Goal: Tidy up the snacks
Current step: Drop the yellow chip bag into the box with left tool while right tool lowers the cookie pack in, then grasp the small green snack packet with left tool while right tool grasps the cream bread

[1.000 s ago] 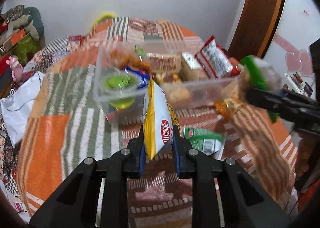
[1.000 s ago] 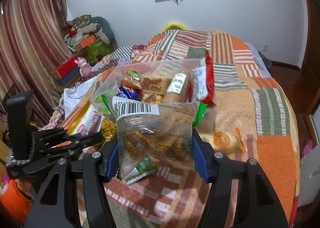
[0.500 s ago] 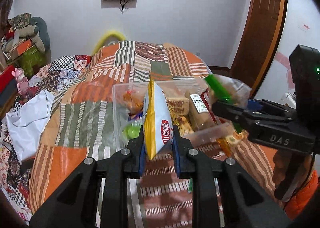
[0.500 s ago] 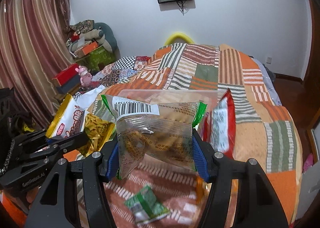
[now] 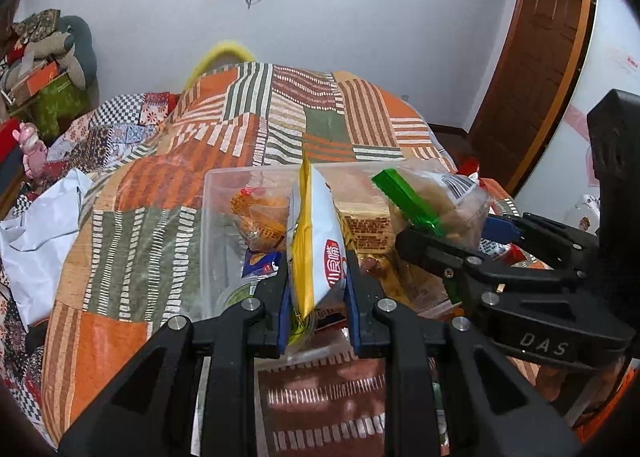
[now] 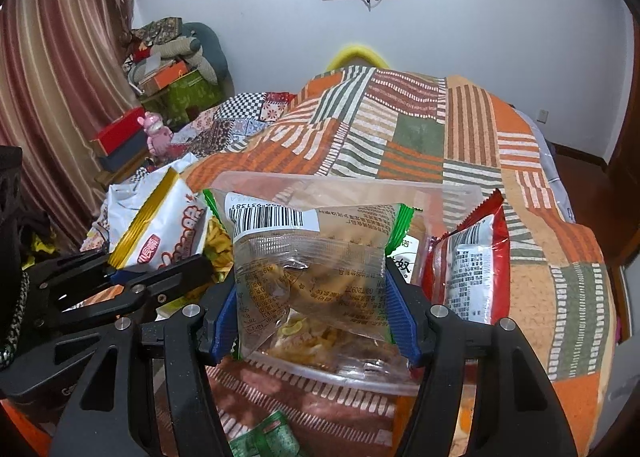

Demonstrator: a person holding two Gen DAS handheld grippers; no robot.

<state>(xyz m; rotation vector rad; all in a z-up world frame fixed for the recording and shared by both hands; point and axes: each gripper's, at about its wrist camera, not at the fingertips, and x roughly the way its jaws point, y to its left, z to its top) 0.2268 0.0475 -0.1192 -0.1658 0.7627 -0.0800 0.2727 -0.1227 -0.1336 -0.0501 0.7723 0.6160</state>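
My left gripper [image 5: 316, 297] is shut on a yellow and white snack packet [image 5: 316, 241], held edge-up over the near side of a clear plastic box [image 5: 224, 185] with several snacks inside. My right gripper [image 6: 312, 309] holds a clear bag with a green edge and a barcode [image 6: 308, 257] above the same box [image 6: 360, 187]. Its jaws are opening, but the blue pads still touch the bag's sides. The right wrist view shows the left gripper [image 6: 156, 261] and its packet [image 6: 160, 225] at the left. A red packet [image 6: 472, 257] stands in the box's right end.
The box sits on a patchwork bedspread [image 6: 440, 137]. A small green packet [image 6: 264, 437] lies on the bedspread in front of the box. A white plastic bag [image 5: 36, 225] lies at the bed's left edge. A brown door [image 5: 532, 57] is at the far right.
Both grippers have carried their packets forward to the box, which now lies right under them. The two grippers have drawn closer together.
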